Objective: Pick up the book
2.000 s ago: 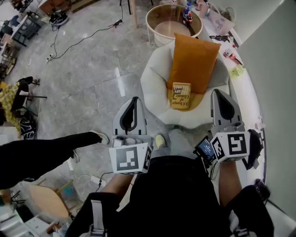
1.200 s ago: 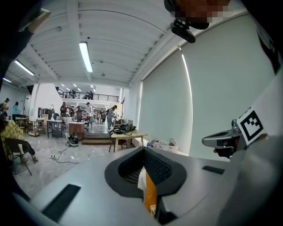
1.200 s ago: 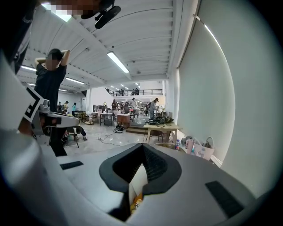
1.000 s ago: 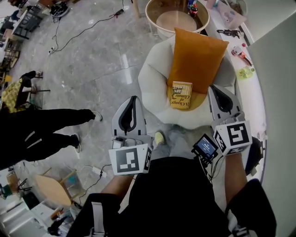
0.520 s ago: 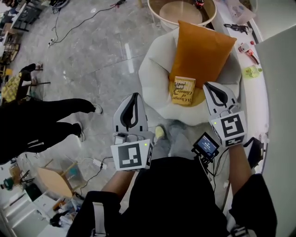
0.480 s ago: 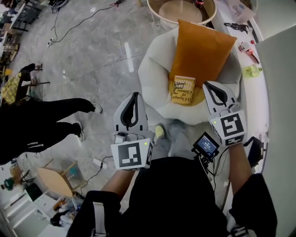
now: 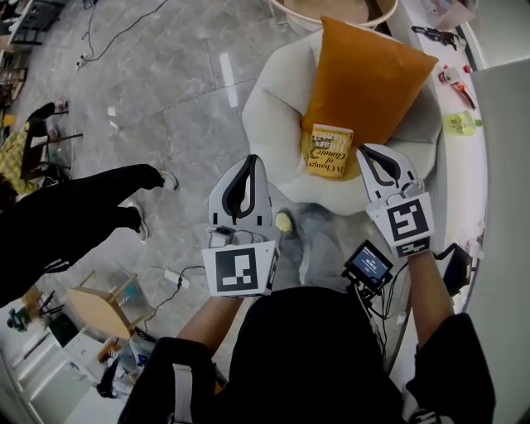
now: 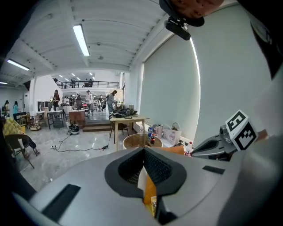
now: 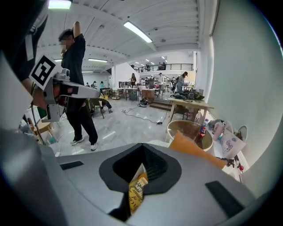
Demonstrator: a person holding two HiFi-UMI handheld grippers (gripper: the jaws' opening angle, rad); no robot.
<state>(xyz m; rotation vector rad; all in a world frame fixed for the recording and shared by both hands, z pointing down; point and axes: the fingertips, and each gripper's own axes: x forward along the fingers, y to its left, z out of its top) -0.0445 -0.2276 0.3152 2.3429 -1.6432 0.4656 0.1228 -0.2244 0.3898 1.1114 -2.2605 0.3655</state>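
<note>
— The left gripper and the right gripper: that makes two, and how do their jaws stand?

— Both pairs are pressed together with nothing pinched. Through the slit of each, the yellow book shows farther off.

— Count the rest.

— One book, one orange cushion and one white armchair. The book leans on the foot of the cushion, on the seat. One bystander in black stands on the grey floor at the left.

— Where is the book relative to the grippers?

— It is just left of the right gripper's tip, though I cannot tell whether they touch. The left gripper is over the floor by the chair's front edge, well apart from it.

— What differs from half a second ago?

— Both grippers have come nearer the chair, and the right tip has closed on the book's edge. The round basket behind the chair is nearly out of the head view's top. The book has not moved.
</note>
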